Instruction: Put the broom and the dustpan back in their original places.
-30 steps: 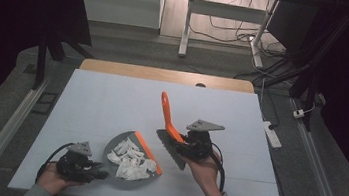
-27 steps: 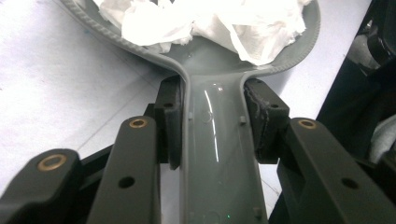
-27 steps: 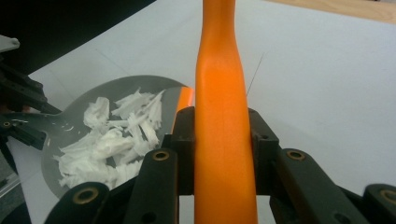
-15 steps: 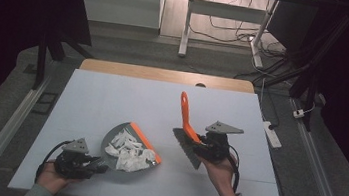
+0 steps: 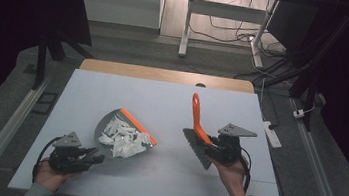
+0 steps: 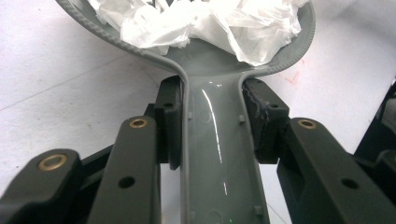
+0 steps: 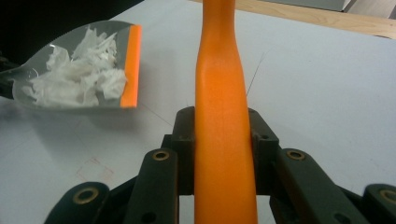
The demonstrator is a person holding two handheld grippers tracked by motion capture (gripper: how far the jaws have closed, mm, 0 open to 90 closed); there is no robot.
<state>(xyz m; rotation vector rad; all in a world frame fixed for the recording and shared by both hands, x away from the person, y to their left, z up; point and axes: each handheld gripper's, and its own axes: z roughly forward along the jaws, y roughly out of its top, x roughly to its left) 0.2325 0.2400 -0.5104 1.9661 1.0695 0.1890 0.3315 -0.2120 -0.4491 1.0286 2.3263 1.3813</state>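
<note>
A grey dustpan (image 5: 101, 128) with an orange lip (image 5: 141, 127) holds a heap of crumpled white paper (image 5: 122, 138) at the table's front left. My left gripper (image 5: 95, 158) is shut on its grey handle (image 6: 215, 158), one jaw pad on each side, and the paper (image 6: 201, 23) lies just beyond. To the right, my right gripper (image 5: 209, 145) is shut on the orange handle (image 5: 195, 112) of a brush. Its dark bristles (image 5: 196, 150) point toward the dustpan. In the right gripper view the handle (image 7: 224, 116) runs up between the jaws, with the dustpan's lip (image 7: 132, 65) off to the left.
The white tabletop (image 5: 162, 101) has a wooden strip (image 5: 165, 75) along its far edge. A white power strip (image 5: 272, 131) lies on the floor to the right of the table. A desk frame with cables (image 5: 221, 28) stands farther back.
My right gripper has carried the brush to the right, away from the dustpan. The dustpan has shifted slightly left and farther from me in my left gripper.
</note>
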